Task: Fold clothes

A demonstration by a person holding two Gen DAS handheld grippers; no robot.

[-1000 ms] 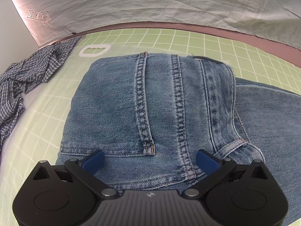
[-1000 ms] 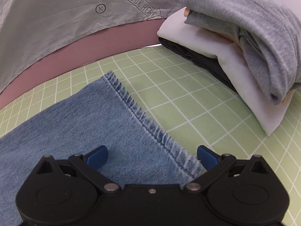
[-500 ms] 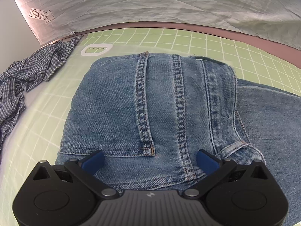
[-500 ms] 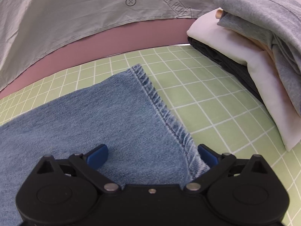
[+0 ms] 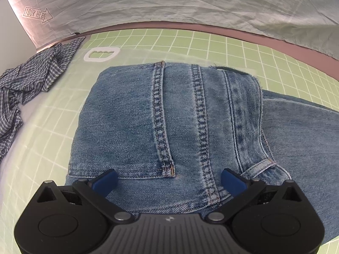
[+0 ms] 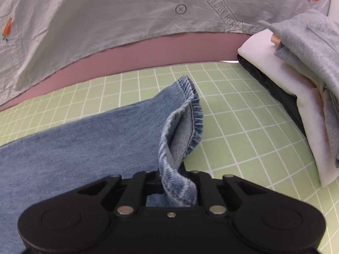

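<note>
Denim is being pinched at the hem point(image 6: 186, 114) by the right gripper point(image 6: 179, 187), whose jaws have just been closing; a second ago they were standing wide over cloth lying flat, and now a bunched fold of that leg end is being held tight between them. The hem is being raised off the mat point(image 6: 243, 131), its edge curling over and showing the paler inside, where before it was lying flat along the grid. The rest of the leg is still resting on the mat, stretching away to the left in the right wrist view.

At the other end, the jeans point(image 5: 169, 116) are being watched over by the left gripper point(image 5: 169, 181), which is being kept much as it was: its fingers point(image 5: 104, 181) are being held wide apart, low over the waist and back-pocket seams, nothing being squeezed. Whether the pads are being pressed down on the cloth cannot be told.

A checked shirt point(image 5: 29, 78) is lying crumpled well to the left of the jeans, and a folded stack point(image 6: 296, 78) is sitting near the hem, on the right.

The task is probably being moved from positioning into the fold itself: with the hem gripped, the leg is likely being readied for carrying over towards the waist. The thick hem may be slipping if it is being pulled hard.
</note>
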